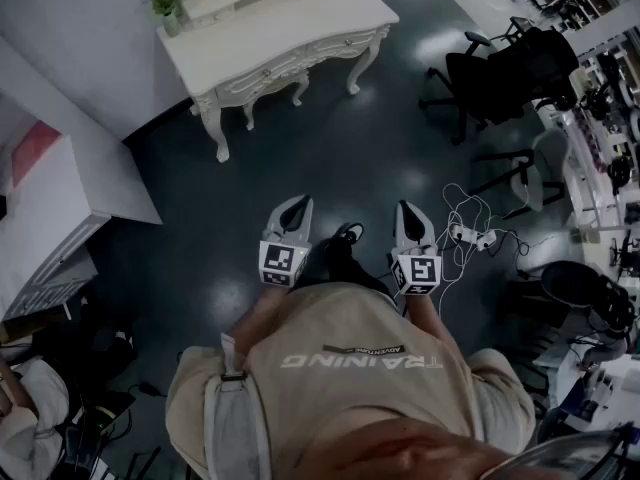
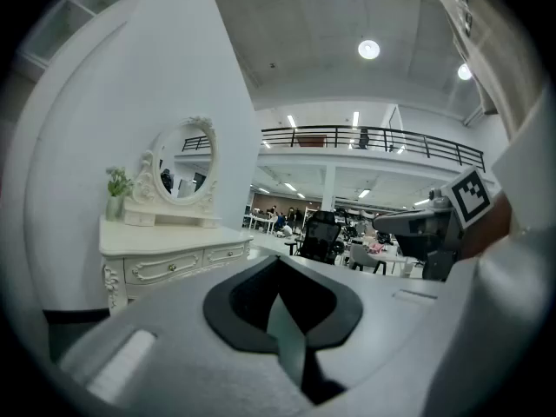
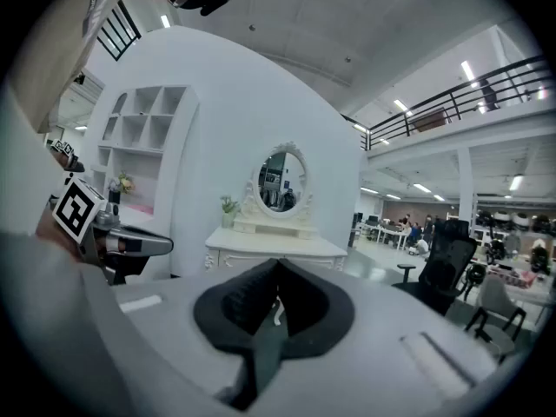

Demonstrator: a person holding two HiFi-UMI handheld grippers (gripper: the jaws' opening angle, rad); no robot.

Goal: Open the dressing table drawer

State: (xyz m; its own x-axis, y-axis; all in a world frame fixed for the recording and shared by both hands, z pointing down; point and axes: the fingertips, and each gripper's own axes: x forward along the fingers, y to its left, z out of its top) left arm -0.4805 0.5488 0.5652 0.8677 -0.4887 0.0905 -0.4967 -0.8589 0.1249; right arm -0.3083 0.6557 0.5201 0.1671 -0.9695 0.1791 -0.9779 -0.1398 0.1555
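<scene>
White dressing table (image 1: pixel 290 30) stands well ahead, its drawer (image 2: pixel 169 268) closed flush. Left gripper (image 1: pixel 297 208) and right gripper (image 1: pixel 409 214) are both clenched tight, gripping nothing.

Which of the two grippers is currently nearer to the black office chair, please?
Right. In the head view the right gripper sits down-left of the black office chair; the left gripper lies farther left.

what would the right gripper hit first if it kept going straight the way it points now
Most likely the dressing table: it stands straight ahead of the right gripper, with only open floor between them, though depth is hard to judge.
</scene>
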